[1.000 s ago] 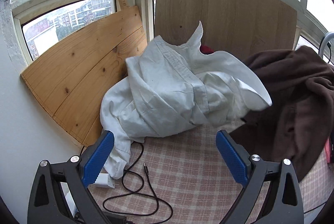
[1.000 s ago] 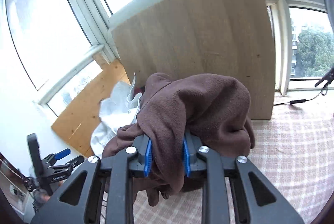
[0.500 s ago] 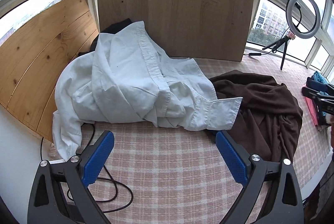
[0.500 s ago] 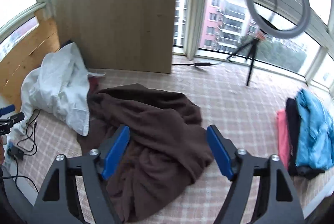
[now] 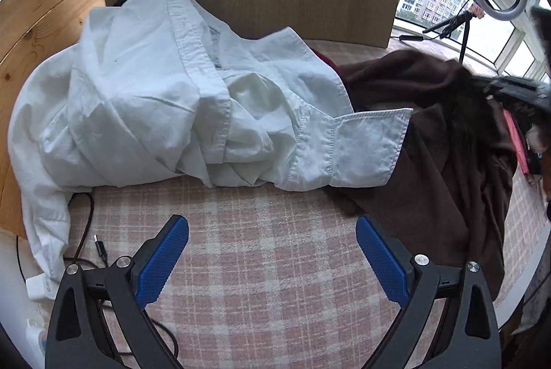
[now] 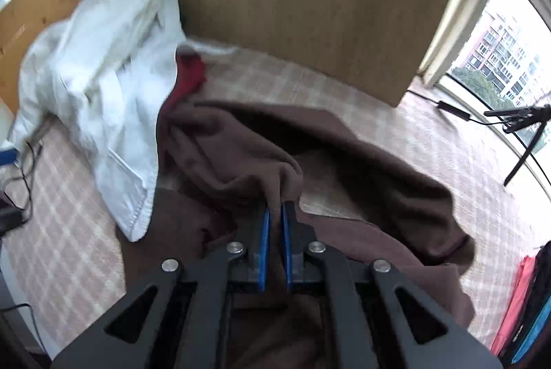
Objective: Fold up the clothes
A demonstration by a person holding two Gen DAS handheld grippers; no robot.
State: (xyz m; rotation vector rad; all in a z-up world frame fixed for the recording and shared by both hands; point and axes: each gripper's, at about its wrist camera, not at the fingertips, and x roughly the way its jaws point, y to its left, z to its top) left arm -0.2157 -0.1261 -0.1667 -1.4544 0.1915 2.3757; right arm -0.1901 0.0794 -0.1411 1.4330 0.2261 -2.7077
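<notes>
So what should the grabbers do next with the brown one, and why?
Probably lift: the right gripper is shut on a fold of the brown garment, which lies crumpled with the white shirt overlapping its edge. Raising it should pull it free. The left gripper is open and empty.

White shirt, brown garment, pink-checked cloth.

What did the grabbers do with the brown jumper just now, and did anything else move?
The right gripper was wide open above the brown garment half a second ago; it has now closed on a fold of it. A second ago it held the garment bunched up high, then let it drop. The left gripper has stayed open and empty, and the white shirt lies crumpled where it was.
</notes>
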